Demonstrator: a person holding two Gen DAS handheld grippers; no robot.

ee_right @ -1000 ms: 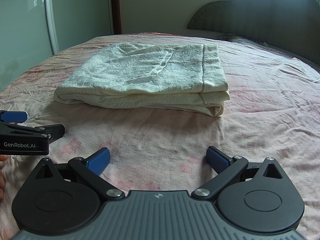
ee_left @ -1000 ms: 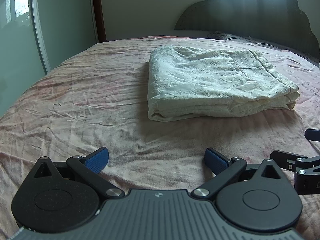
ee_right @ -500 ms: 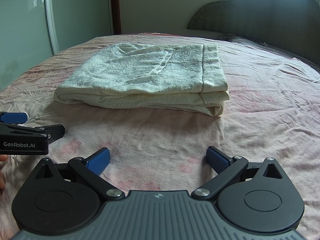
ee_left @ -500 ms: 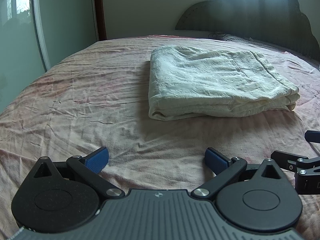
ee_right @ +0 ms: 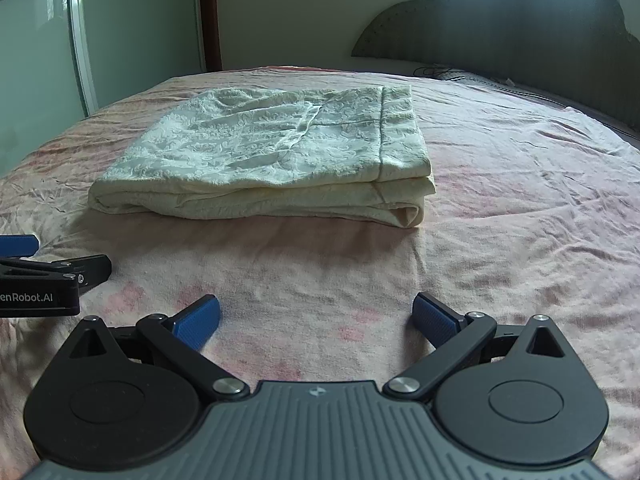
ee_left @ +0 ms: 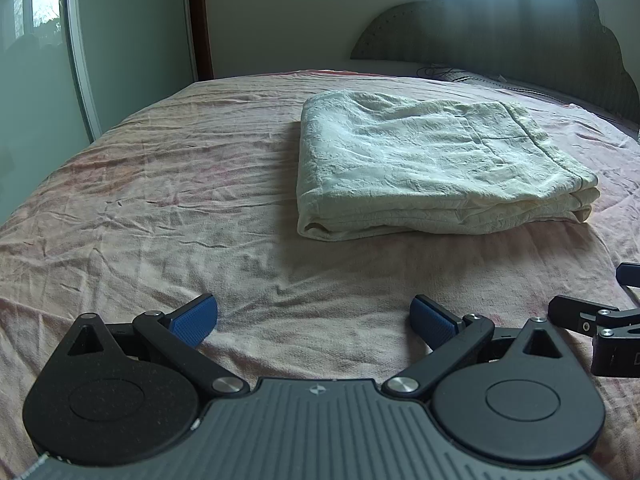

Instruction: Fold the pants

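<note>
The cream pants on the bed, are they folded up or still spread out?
Folded. The pants lie as a compact rectangle on the pink bedsheet, with several stacked layers showing along the near edge, and neither pair of tongs touches them.

Wrinkled pink bedsheet (ee_left: 168, 208), dark scalloped headboard (ee_left: 520, 28), glass sliding door (ee_left: 132, 40)

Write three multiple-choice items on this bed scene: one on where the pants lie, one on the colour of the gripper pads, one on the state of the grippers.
1. Where do the folded pants lie?
A. on the pink bedsheet
B. on the floor
C. against the headboard

2. What colour are the pads on the grippers?
A. red
B. blue
C. white

3. How do the left gripper and the right gripper stand?
A. both shut on cloth
B. one open, one shut
C. both open and holding nothing

Key: 1 A, the stack rests mid-bed on the sheet, apart from the headboard. 2 B, the ribbed pads are blue. 3 C, each pair of fingers is spread wide with only sheet between.
</note>
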